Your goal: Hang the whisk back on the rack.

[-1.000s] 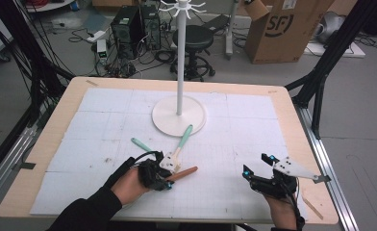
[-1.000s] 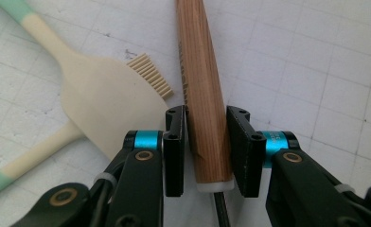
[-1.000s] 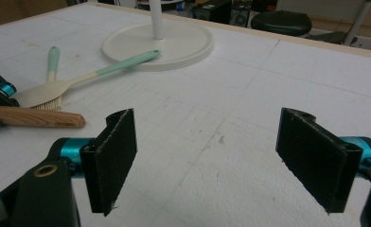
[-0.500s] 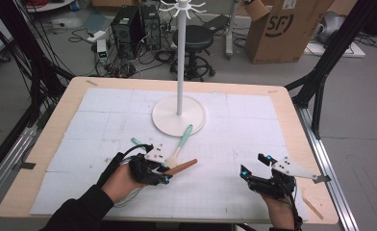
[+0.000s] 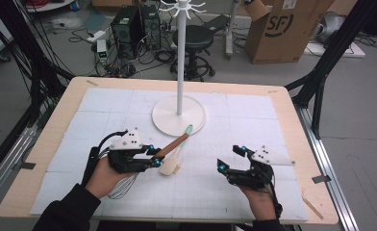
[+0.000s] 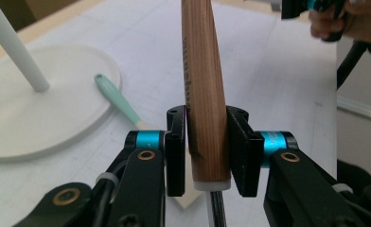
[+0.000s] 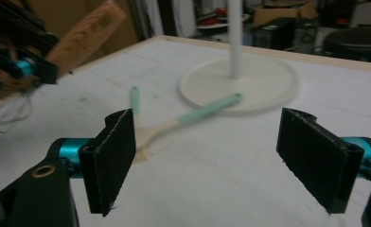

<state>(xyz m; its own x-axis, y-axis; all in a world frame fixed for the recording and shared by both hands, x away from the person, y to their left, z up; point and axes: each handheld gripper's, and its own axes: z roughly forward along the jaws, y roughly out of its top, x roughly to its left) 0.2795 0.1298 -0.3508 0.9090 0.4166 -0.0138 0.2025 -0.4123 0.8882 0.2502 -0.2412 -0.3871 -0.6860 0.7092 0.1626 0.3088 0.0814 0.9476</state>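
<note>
Wooden handle (image 5: pixel 171 146) is being lifted by the left fingers (image 5: pixel 154 157), and in the high view it is slanting up toward the white stand (image 5: pixel 179 114) at the bench's middle. A wire whisk head (image 5: pixel 121 186) is trailing under the left hand, toward the near edge. A mint-handled spatula (image 5: pixel 176 155) is lying flat, its tip touching the stand's base. The right fingers (image 5: pixel 231 161) are hovering spread near the near right corner, holding nothing.

In the left gripper view the two pads are pinching the handle (image 6: pixel 202 90) low down, just above its white collar, so most of its length is rising free beyond them. Probably the grip should be kept firm and the lift slow, so the whisk is not swinging.

In the right gripper view the pads (image 7: pixel 115 161) are standing wide apart, with the spatula (image 7: pixel 183 120) lying well beyond them on the bench.
</note>
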